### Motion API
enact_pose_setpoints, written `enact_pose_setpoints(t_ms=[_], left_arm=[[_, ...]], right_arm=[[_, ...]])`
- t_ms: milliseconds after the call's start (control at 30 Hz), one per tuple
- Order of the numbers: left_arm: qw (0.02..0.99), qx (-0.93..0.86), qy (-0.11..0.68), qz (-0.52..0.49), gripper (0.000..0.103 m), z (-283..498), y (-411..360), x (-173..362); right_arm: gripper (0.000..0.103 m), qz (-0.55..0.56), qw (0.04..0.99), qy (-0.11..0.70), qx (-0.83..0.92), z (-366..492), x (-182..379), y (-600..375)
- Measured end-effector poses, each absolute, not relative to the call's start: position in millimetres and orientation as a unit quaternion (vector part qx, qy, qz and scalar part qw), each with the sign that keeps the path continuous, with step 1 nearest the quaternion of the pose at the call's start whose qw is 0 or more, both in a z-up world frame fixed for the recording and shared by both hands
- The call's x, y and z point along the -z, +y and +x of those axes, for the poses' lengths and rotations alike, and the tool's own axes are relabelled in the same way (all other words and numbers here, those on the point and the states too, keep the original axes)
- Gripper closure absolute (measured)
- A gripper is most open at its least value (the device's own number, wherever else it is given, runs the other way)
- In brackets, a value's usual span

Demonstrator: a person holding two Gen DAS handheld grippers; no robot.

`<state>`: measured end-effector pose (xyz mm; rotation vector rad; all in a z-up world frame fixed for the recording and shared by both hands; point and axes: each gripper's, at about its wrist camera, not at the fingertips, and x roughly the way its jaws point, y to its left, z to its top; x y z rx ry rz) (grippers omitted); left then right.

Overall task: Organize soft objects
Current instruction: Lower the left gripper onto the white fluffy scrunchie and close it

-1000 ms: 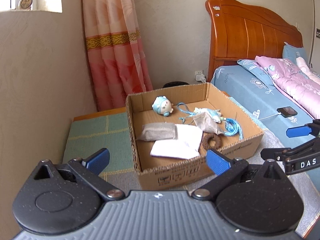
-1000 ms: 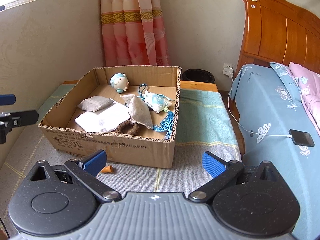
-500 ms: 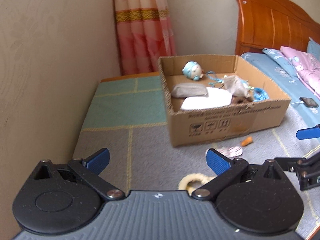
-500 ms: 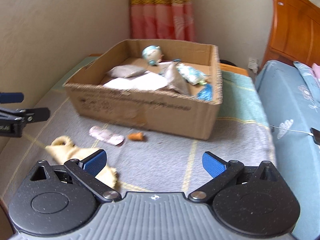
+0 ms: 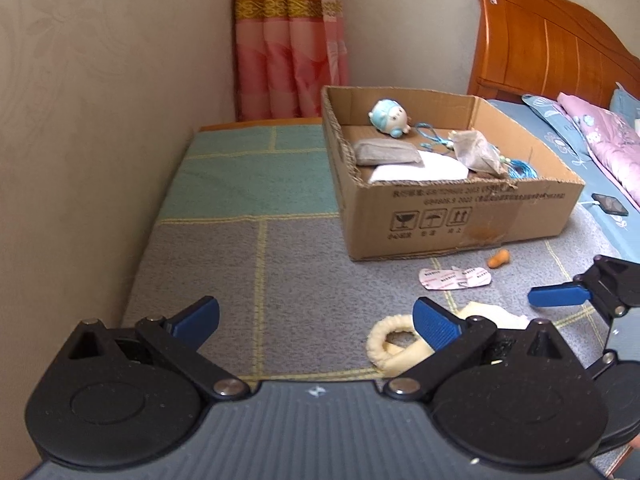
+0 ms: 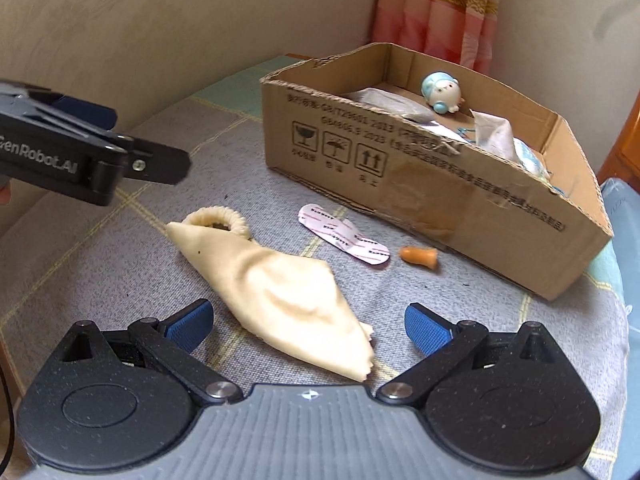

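Observation:
A cream cloth pouch (image 6: 280, 292) with a ring-shaped elastic end (image 6: 218, 220) lies flat on the grey blanket (image 6: 120, 264), between the fingers of my right gripper (image 6: 306, 326), which is open and empty. My left gripper (image 5: 316, 320) is also open and holds nothing; the same cream pouch (image 5: 394, 346) shows partly behind its right finger. The cardboard box (image 5: 460, 216) beyond holds a blue plush toy (image 5: 389, 118), a grey sachet (image 5: 386, 152), a white cloth (image 5: 420, 170) and a blue tasselled cord (image 5: 520, 170).
A pink-and-white flat packet (image 6: 344, 238) and a small orange cone-shaped piece (image 6: 420, 257) lie on the blanket in front of the box. A beige wall (image 5: 100, 120) runs along the left. A wooden-headboard bed (image 5: 560, 60) and a phone (image 5: 610, 203) are at the right.
Both grippers have pulled back and tilted down from the box; the cream pouch, packet and orange piece have come into view, and the pouch now lies between my right gripper's fingers.

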<state>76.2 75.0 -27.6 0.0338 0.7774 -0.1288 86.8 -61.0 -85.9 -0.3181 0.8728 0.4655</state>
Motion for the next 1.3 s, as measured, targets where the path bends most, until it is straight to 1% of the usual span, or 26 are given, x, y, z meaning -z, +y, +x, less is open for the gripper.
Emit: enact_pose_setpoints(t_ms=[167,433,767,967,1300], left_arm=[[0.916,0.080,0.393,0.012,0.001,86.7,62.0,41.3],[0.904,0.080,0.420,0.005,0.001,94.1,56.2,61.2],[0.910,0.028,0.413,0.022,0.001,88.6,68.5,55.9],[0.913,0.017,0.408,0.012,0.001,93.7,68.7,54.9],[0.904,0.039,0.425,0.013,0.001,81.6,63.1,63.8]], right_arm=[[0.000,-0.162,0.866,0.412,-0.232,83.0,88.5,-60.5],[0.000,-0.141,0.866,0.419,-0.235,86.6,90.9,-63.9],[0.000,-0.131,0.870,0.416,-0.231,83.7,93.6,-70.5],[0.000,-0.130,0.871,0.413,-0.230,81.9,94.3,-69.6],[0.000,-0.130,0.872,0.411,-0.232,80.6,94.6,-70.1]])
